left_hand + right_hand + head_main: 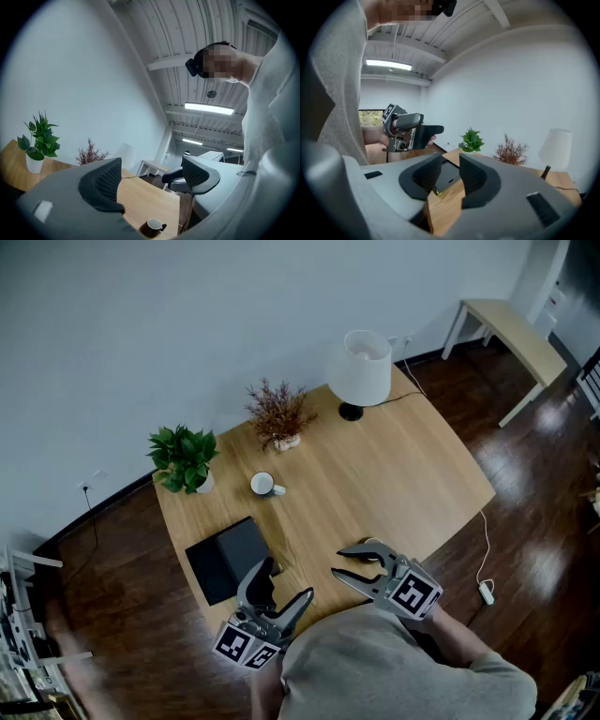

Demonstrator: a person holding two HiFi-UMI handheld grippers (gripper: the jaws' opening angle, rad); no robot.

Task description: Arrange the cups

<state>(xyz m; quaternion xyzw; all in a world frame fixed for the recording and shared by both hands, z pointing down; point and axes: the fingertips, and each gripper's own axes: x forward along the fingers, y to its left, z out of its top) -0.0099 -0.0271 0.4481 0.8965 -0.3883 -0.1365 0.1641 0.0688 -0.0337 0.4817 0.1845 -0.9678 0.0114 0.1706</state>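
The left claw (286,585) stands wide and empty, the right claw (343,563) narrow and empty. A white cup (263,485) waits far left on the desk (394,474), a dark cup (152,227) near the right claw; arranging seems not begun.

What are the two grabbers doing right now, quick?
Left gripper: open wide, holding nothing.
Right gripper: open a little, holding nothing.

Head view: above left gripper (286,582), facing steeply down.
Left gripper view: along jaws, over table (150,197).
Right gripper view: toward left gripper (433,131).
Shared: plant (183,457).
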